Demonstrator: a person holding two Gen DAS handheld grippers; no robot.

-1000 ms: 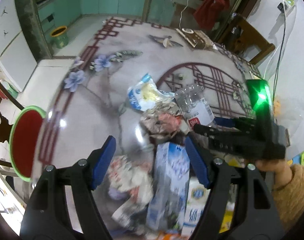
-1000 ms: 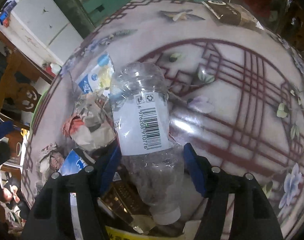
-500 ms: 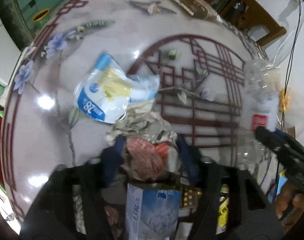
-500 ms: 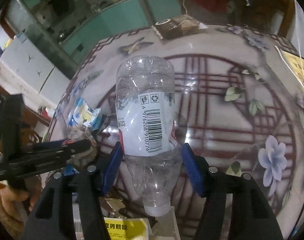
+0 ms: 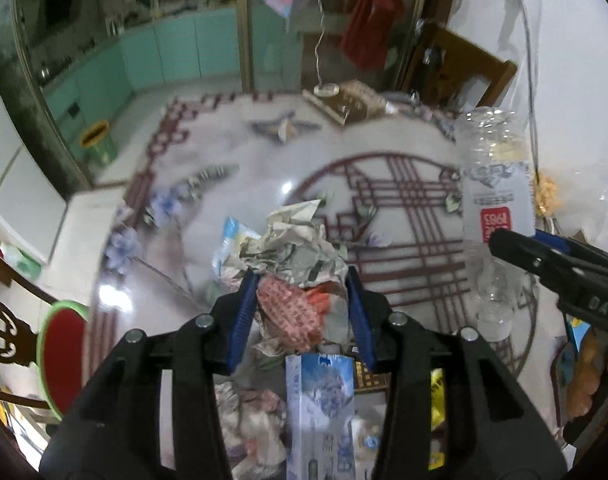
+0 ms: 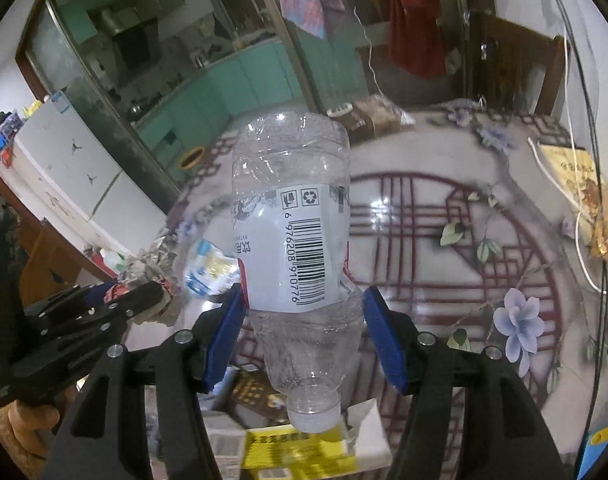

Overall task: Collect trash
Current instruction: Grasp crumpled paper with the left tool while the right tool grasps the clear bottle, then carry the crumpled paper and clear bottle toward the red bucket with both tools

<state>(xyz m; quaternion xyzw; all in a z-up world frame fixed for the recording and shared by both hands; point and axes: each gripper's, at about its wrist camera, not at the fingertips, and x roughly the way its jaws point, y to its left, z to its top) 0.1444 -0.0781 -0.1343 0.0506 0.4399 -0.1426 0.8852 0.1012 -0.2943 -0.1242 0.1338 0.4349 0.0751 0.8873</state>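
The left gripper [image 5: 301, 312] is closing its blue-padded jaws on a wad of crumpled paper [image 5: 291, 264], grey-white creased sheets bunched over a pink-red patterned scrap; the pads press its sides, and the wad hangs above the glossy round table [image 5: 231, 152] with its maroon lattice and pale blue flowers. Behind the wad, on the table, lies a shiny blue-and-white plastic wrapper [image 5: 231, 236]. Nearer than the wad lie a tall blue-and-white carton [image 5: 320, 396], more crumpled paper [image 5: 251, 424] and a yellow packet [image 5: 438, 396].

The right gripper [image 6: 304, 332] grasps a clear, dented plastic bottle [image 6: 291, 216] upside down, pads squeezing its shoulder just under the white barcode label, the frosted white cap [image 6: 316, 414] pointing down. The bottle is held clear of the table, to the right of the paper wad. Under it sit a yellow-labelled box [image 6: 299, 446] and a dark printed packet [image 6: 255, 394]. A hand [image 6: 21, 420] shows at the lower left, behind the other tool.
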